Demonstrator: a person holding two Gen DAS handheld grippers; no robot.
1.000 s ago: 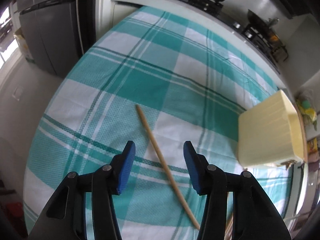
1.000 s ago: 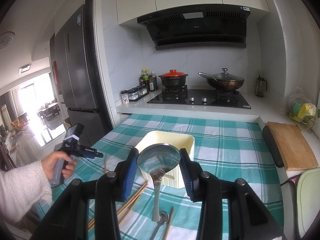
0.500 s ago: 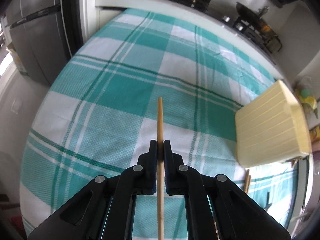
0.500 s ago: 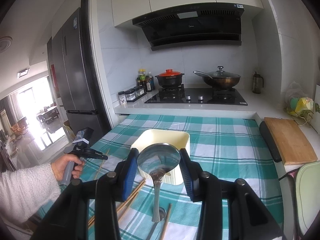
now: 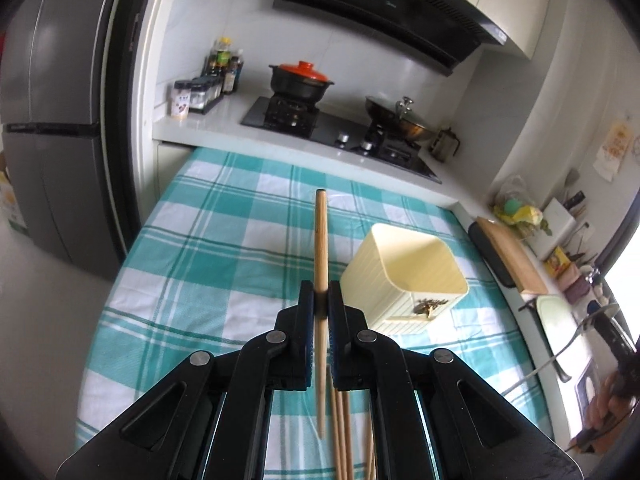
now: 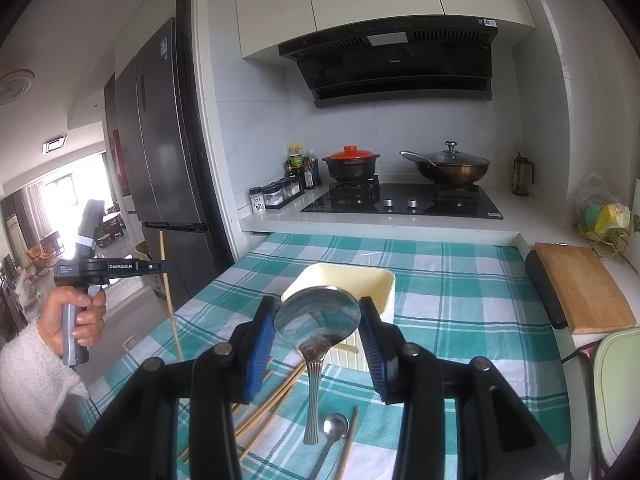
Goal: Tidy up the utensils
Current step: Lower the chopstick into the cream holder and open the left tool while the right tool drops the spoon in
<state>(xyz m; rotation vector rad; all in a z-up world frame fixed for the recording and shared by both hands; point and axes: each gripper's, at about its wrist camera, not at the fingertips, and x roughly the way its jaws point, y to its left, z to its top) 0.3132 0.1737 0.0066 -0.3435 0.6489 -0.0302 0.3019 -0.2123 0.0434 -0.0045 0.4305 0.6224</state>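
Left gripper [image 5: 321, 300] is clamped tight on one chopstick [image 5: 320, 240], blue pads pinching it partway along so the thick end sticks up and forward past the tips and the thin end hangs down behind them. It's lifted off the cloth [image 5: 224, 248], just left of the bin [image 5: 404, 276]. From the right wrist view you can see the same gripper out to the left of the bin, held in a hand [image 6: 82, 316] with a fuzzy white sleeve, the chopstick standing nearly upright in the air.

Right gripper [image 6: 316, 320] has a big steel ladle [image 6: 316, 316]: the bowl sits between the blue pads [image 6: 258, 342], jaws spread fairly wide around it, handle hanging straight down. It hovers just in front of the bin, on the near side.

The bin is cream, ribbed, open-topped, standing on the teal-checked cloth about mid-table. Nothing visible inside from the left wrist view.

In front of the bin, on the cloth: several loose chopsticks [image 6: 272, 400] lying at an angle, a small spoon [image 6: 334, 430], and one more stick [image 6: 349, 440] right beside the spoon.

Behind the bin is the counter with the stove [image 6: 400, 202]; right of the bin, a cutting board [image 6: 580, 284].
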